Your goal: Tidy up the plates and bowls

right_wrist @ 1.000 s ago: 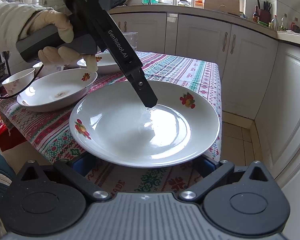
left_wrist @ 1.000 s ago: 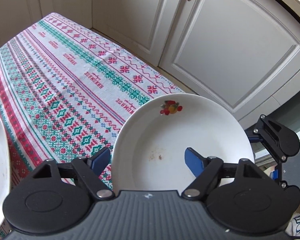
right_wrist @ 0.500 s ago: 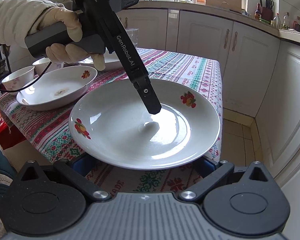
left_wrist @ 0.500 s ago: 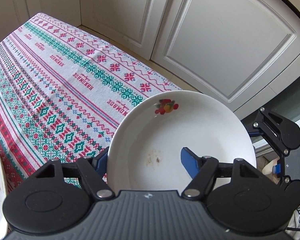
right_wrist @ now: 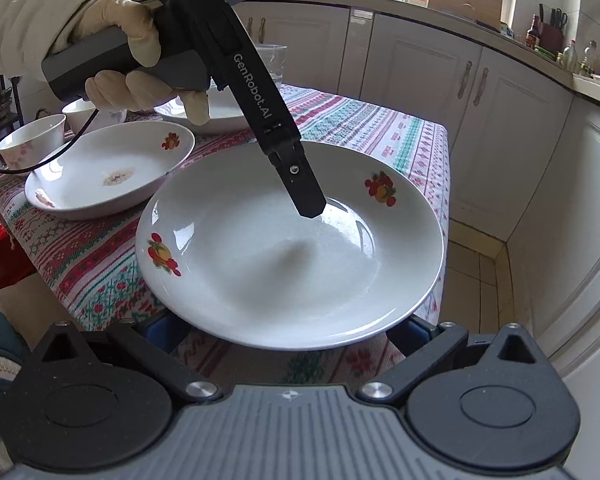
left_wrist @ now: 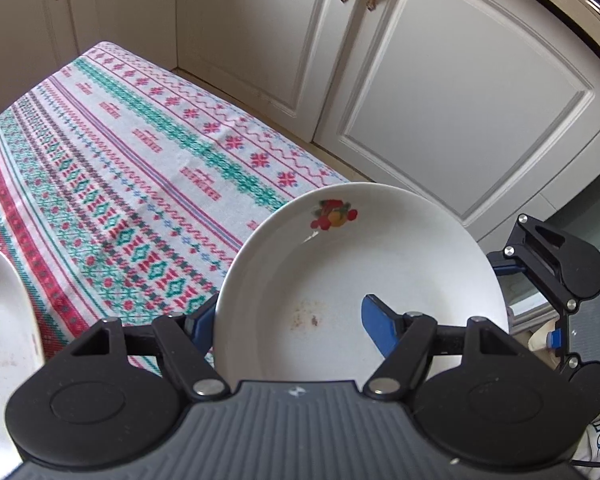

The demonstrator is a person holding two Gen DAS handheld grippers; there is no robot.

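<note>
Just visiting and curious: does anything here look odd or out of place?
Yes. The plate clamped by the left gripper has brownish specks in its well, and the dish beside it bears a similar smear; both look used.

Cream glove (right_wrist: 132,52), cream sleeve (right_wrist: 24,20); black claw (left_wrist: 292,316), blue pads (left_wrist: 380,320).

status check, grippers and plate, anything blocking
Left gripper shut on plate rim, lifted. Right gripper fingers under plate edge, grip unclear. Second plate and tablecloth clear.
</note>
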